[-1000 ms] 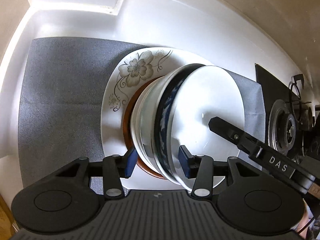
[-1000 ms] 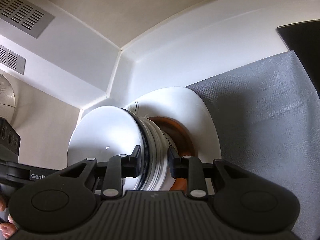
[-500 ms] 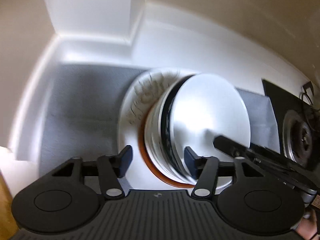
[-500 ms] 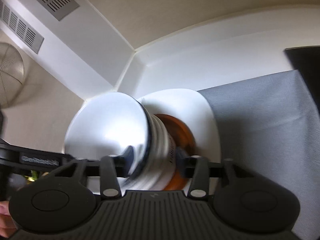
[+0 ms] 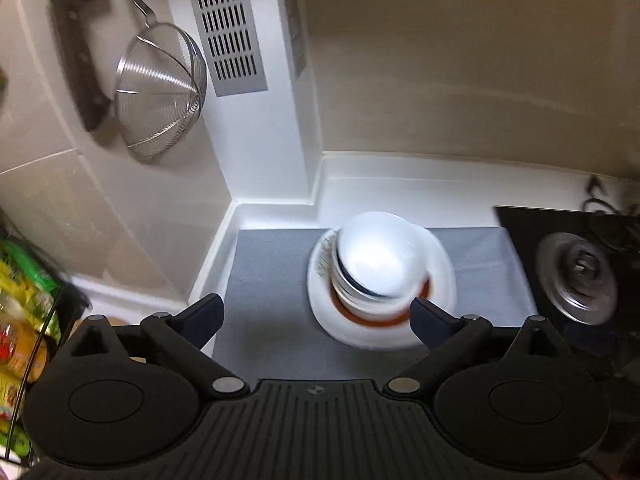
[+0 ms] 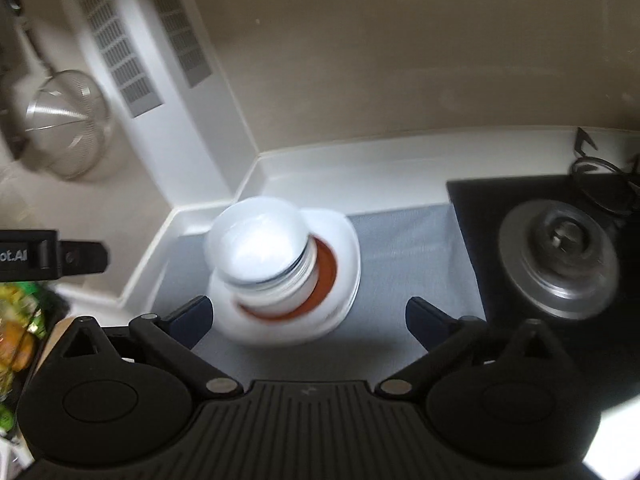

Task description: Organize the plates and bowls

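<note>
A stack of bowls (image 5: 380, 268) with a white bowl on top sits on a brown dish and a white plate (image 5: 440, 280), on a grey mat (image 5: 272, 280) in the counter corner. The stack also shows in the right wrist view (image 6: 264, 256) on its white plate (image 6: 344, 256). My left gripper (image 5: 316, 320) is open and empty, pulled back above the mat in front of the stack. My right gripper (image 6: 308, 316) is open and empty, likewise back from the stack. The left gripper's arm (image 6: 52, 258) shows at the left of the right wrist view.
A black hob with a metal burner (image 6: 560, 256) lies right of the mat. A steel strainer (image 5: 160, 92) hangs on the left wall beside a vent grille (image 5: 228, 28). Packaged goods in a rack (image 5: 20, 312) stand at the far left. White counter walls enclose the corner.
Both grippers let go of the bowl stack, opened wide and pulled back and up. The stack stays on the plate.
</note>
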Action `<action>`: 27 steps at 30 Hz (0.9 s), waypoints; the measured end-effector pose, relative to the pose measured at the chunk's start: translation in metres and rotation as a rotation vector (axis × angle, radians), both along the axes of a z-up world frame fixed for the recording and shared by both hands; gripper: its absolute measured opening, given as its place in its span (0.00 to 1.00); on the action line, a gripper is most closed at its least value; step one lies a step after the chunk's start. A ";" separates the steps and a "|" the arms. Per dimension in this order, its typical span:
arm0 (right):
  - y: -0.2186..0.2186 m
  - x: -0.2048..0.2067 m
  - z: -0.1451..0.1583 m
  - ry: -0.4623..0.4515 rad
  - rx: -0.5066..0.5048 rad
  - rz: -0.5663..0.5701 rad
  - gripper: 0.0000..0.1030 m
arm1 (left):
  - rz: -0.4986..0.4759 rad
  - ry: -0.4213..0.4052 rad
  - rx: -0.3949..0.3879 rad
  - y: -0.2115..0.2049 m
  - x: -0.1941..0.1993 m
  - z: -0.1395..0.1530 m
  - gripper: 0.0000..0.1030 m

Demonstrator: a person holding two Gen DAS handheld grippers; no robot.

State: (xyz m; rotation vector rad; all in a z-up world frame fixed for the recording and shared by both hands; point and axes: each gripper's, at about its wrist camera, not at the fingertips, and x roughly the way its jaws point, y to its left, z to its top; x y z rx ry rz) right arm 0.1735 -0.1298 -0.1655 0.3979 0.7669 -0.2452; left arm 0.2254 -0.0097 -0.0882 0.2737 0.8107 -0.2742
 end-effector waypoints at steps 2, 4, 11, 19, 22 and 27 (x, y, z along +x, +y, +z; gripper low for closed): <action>0.015 -0.018 0.025 -0.003 -0.016 0.018 0.99 | -0.017 0.024 0.001 0.000 -0.018 0.011 0.97; 0.028 -0.035 0.047 -0.009 -0.021 0.027 1.00 | -0.018 0.038 -0.008 0.003 -0.032 0.022 0.97; 0.048 -0.068 0.101 -0.031 -0.035 -0.010 1.00 | -0.043 0.022 -0.026 0.014 -0.070 0.057 0.97; 0.074 -0.086 0.134 -0.037 -0.059 -0.035 1.00 | -0.028 -0.018 -0.046 0.035 -0.094 0.090 0.97; 0.083 -0.090 0.142 -0.036 -0.080 -0.045 1.00 | -0.028 -0.024 -0.039 0.040 -0.097 0.096 0.97; 0.095 -0.095 0.146 -0.027 -0.072 -0.064 1.00 | -0.055 -0.015 -0.045 0.051 -0.100 0.100 0.96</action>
